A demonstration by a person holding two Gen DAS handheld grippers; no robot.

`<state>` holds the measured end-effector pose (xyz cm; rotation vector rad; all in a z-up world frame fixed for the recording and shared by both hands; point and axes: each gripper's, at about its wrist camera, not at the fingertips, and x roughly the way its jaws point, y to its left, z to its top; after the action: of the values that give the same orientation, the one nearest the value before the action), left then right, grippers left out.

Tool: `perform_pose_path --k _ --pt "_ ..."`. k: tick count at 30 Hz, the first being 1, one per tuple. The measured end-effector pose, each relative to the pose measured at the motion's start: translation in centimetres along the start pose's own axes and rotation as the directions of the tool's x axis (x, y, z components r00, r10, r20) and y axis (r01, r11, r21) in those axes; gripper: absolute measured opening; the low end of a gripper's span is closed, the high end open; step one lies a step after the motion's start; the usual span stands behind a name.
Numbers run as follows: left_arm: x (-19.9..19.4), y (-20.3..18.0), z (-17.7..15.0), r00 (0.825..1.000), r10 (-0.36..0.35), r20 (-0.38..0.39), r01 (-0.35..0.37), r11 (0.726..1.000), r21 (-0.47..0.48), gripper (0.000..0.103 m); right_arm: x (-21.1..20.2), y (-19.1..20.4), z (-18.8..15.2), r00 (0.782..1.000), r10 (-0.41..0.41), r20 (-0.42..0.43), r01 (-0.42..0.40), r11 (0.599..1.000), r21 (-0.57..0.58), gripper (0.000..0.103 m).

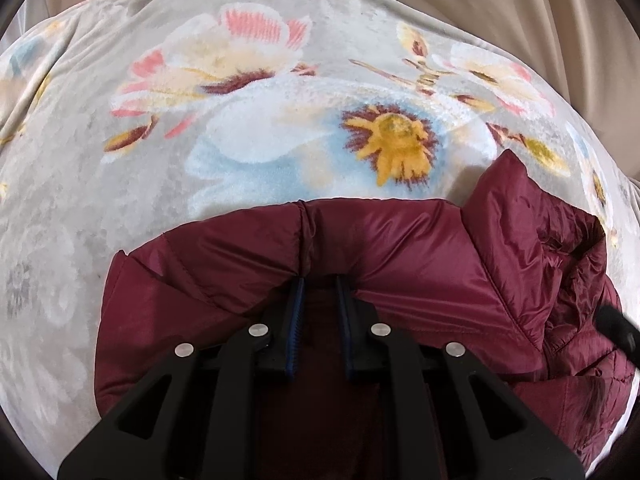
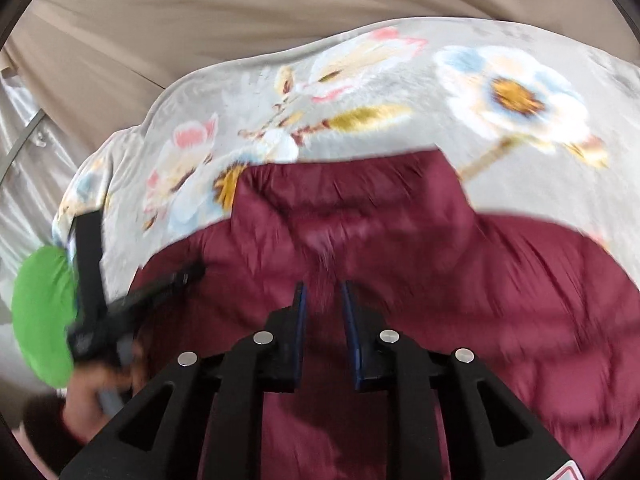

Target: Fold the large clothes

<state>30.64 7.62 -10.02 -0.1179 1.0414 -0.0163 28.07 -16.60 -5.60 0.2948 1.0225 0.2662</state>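
A maroon puffer jacket (image 1: 420, 256) lies on a floral blanket (image 1: 120, 184). My left gripper (image 1: 319, 280) has its fingers narrowly apart with a fold of the jacket's edge pinched between them. In the right wrist view the jacket (image 2: 500, 288) fills the lower frame, blurred by motion. My right gripper (image 2: 323, 286) sits over the jacket below its collar (image 2: 340, 200), fingers narrowly apart with maroon fabric between the tips. The left gripper shows there as a dark blurred shape (image 2: 132, 304) at the jacket's left edge. The right gripper's tip (image 1: 616, 324) shows at the right edge of the left wrist view.
The blanket (image 2: 400, 92) covers a bed. Beige curtain fabric (image 2: 240, 8) hangs behind it. A green object (image 2: 40, 320) and the person's hand (image 2: 92, 396) show at the left of the right wrist view.
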Motion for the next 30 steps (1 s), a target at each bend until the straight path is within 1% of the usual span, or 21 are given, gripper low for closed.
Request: perform_pose_path --k 1,2,5,6,7,8,9,10,11,13,15,16,17,19,20,21,22,24,26,28,30 --pt "0.0 -0.1 -0.1 1.000 0.004 0.003 -0.004 1.000 0.005 0.015 1.2 -0.1 0.7 1.000 -0.023 -0.019 0.023 1.000 0.018 0.036" --pt "-0.1 -0.1 -0.2 1.000 0.007 0.005 -0.007 1.000 0.010 0.015 2.0 -0.2 1.0 0.999 -0.040 -0.030 0.041 0.999 0.029 0.037" --pt "-0.1 -0.3 -0.2 1.000 0.014 0.011 -0.015 1.000 0.025 0.015 3.8 -0.1 1.6 0.997 -0.070 -0.044 0.072 0.996 0.044 0.037" --pt "-0.1 -0.2 -0.3 1.000 0.013 0.011 -0.014 1.000 0.026 0.015 4.3 -0.1 1.7 0.995 -0.084 -0.053 0.086 0.995 0.044 0.030" --pt "-0.1 -0.2 -0.2 1.000 0.011 0.010 -0.011 1.000 0.024 0.015 4.7 -0.2 1.8 0.994 -0.092 -0.056 0.095 0.994 0.051 0.026" --pt "-0.1 -0.2 -0.3 1.000 0.009 0.009 -0.009 1.000 0.019 0.015 4.9 -0.2 1.8 0.995 -0.085 -0.059 0.088 0.995 0.055 0.009" --pt "-0.1 -0.1 -0.3 1.000 0.006 0.009 -0.006 1.000 0.018 0.015 4.8 -0.3 1.7 0.996 -0.067 -0.061 0.071 0.996 0.062 0.001" --pt "-0.1 -0.1 -0.3 1.000 0.004 0.008 -0.004 1.000 0.017 0.015 4.2 -0.2 1.4 0.998 -0.038 -0.045 0.041 0.997 0.065 0.001" --pt "-0.1 -0.1 -0.3 1.000 0.002 0.008 -0.002 1.000 0.019 0.015 3.5 0.1 1.2 0.999 -0.027 -0.025 0.028 0.998 0.048 0.001" --pt "-0.1 -0.1 -0.4 1.000 0.000 0.010 0.000 1.000 0.021 0.015 1.2 1.3 0.0 1.000 0.014 0.017 -0.013 1.000 -0.011 0.001" --pt "-0.1 0.0 -0.3 1.000 -0.002 0.011 0.002 1.000 0.019 0.015 -0.5 2.2 -1.7 0.998 0.063 0.011 -0.063 0.997 -0.052 0.001" --pt "-0.1 0.0 -0.4 1.000 -0.002 0.012 0.002 1.000 0.018 0.015 -1.3 2.7 -3.3 0.996 0.087 -0.011 -0.088 0.993 -0.075 0.001" --pt "0.0 0.0 -0.4 1.000 -0.002 0.013 0.002 1.000 0.017 0.015 -1.6 2.9 -4.0 0.997 0.074 -0.011 -0.075 0.993 -0.093 0.001" --pt "0.0 -0.1 -0.4 1.000 0.002 0.015 -0.003 1.000 0.017 0.015 -2.0 2.9 -4.3 1.000 -0.006 0.025 0.009 0.993 -0.117 0.003" --pt "0.0 -0.1 -0.4 1.000 0.007 0.017 -0.007 1.000 0.017 0.015 -1.8 2.6 -3.5 0.999 -0.038 0.040 0.042 0.994 -0.103 0.007" --pt "0.0 -0.2 -0.4 1.000 0.010 0.017 -0.010 1.000 0.019 0.015 -1.5 2.0 -2.3 0.998 -0.049 0.046 0.052 0.996 -0.069 0.012" --pt "0.0 -0.2 -0.4 1.000 0.012 0.018 -0.012 1.000 0.020 0.015 -1.1 1.5 -1.2 0.998 -0.052 0.048 0.054 0.998 -0.040 0.015" --pt "-0.1 -0.2 -0.4 1.000 0.012 0.019 -0.013 1.000 0.018 0.015 0.6 0.7 0.9 0.998 -0.069 0.012 0.069 0.998 0.010 0.031" --pt "-0.1 -0.2 -0.4 1.000 0.012 0.019 -0.013 1.000 0.020 0.015 2.4 0.1 2.0 0.997 -0.079 -0.020 0.080 0.996 0.044 0.031" --pt "-0.1 -0.2 -0.4 1.000 0.012 0.019 -0.013 1.000 0.021 0.015 3.9 -0.1 2.5 0.994 -0.097 -0.052 0.099 0.994 0.049 0.031" --pt "-0.1 -0.1 -0.4 1.000 0.012 0.018 -0.012 1.000 0.022 0.015 5.0 0.1 2.3 0.985 -0.151 -0.081 0.153 0.988 0.023 0.030"
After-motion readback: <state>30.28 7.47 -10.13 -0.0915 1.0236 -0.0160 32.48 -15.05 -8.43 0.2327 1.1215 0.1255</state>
